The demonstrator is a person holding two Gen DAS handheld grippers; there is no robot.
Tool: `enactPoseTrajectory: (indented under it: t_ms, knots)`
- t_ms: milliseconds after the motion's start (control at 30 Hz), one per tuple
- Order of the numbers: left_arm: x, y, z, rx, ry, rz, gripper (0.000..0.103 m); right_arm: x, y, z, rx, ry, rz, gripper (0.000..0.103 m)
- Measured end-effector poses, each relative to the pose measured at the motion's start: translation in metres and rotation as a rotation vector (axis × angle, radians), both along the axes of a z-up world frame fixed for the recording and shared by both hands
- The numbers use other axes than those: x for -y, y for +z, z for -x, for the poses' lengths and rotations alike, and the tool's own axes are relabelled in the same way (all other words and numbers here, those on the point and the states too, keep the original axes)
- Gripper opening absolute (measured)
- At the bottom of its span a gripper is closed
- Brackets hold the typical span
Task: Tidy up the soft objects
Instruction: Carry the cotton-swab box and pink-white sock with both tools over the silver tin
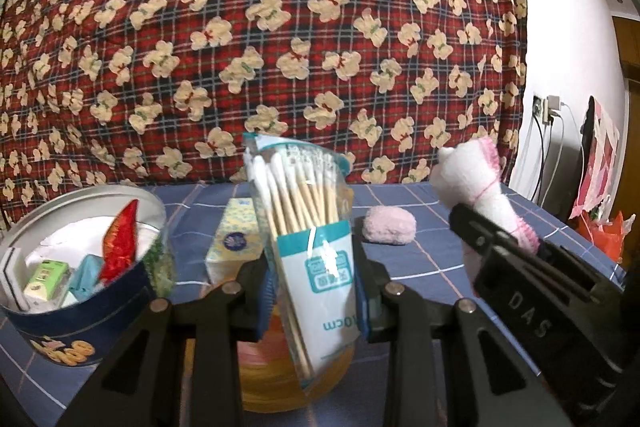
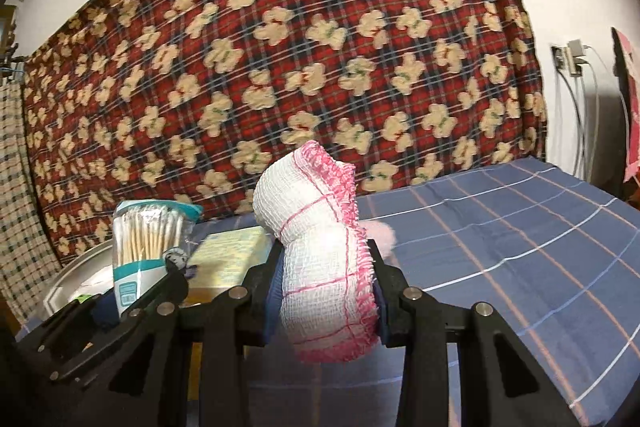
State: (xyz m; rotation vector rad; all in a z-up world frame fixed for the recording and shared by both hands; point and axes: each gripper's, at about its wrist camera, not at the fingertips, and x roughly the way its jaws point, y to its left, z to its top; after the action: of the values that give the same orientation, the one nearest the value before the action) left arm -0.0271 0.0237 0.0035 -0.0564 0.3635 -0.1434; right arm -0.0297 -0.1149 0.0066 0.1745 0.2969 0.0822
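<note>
Holding one soft thing in each claw above the blue checked desk (image 2: 520, 227), both lifted clear of the cloth. Left claw (image 1: 312, 291) closed narrowly on a bag of cotton swabs (image 1: 304, 227), gripped across its lower half so the white tips stand upright and the sticks stay bunched. Right claw (image 2: 326, 291) closed on a rolled white cloth with pink edging (image 2: 320, 227), pinched at mid-length; the free upper end bends over toward the right, as a soft roll does when held by its waist only. Same roll seen from the left camera (image 1: 480, 187), sticking up and out of the right claw, well to the right of the swabs.

Sitting at the left, a round tin (image 1: 80, 267), open at the top and already carrying small packets, a red wrapper and something white: probably the place meant for collecting, hence both loads facing roughly that way. Resting between tin and swabs, a yellow tissue pack (image 1: 234, 239), lying on the desk. Lying farther back, right of the swabs, a small pink fluffy ball (image 1: 390, 227), not yet picked up, apart from both claws. Under the left claw, an orange-yellow round thing, mostly hidden; hard to name. Hanging behind everything, a red plaid blanket with bears (image 1: 280, 27).

Judging by the tin's contents, partway through; the ball and the tissue pack remain.
</note>
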Motion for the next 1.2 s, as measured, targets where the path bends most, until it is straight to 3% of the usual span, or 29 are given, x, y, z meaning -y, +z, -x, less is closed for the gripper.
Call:
enactPoseTrajectory:
  t_ms: [1200]
  knots:
    - [-0.186, 0.009, -0.01, -0.054, 0.335, 0.024, 0.031, -0.185, 0.024, -0.04, -0.005, 0.333, 0.003, 0.04]
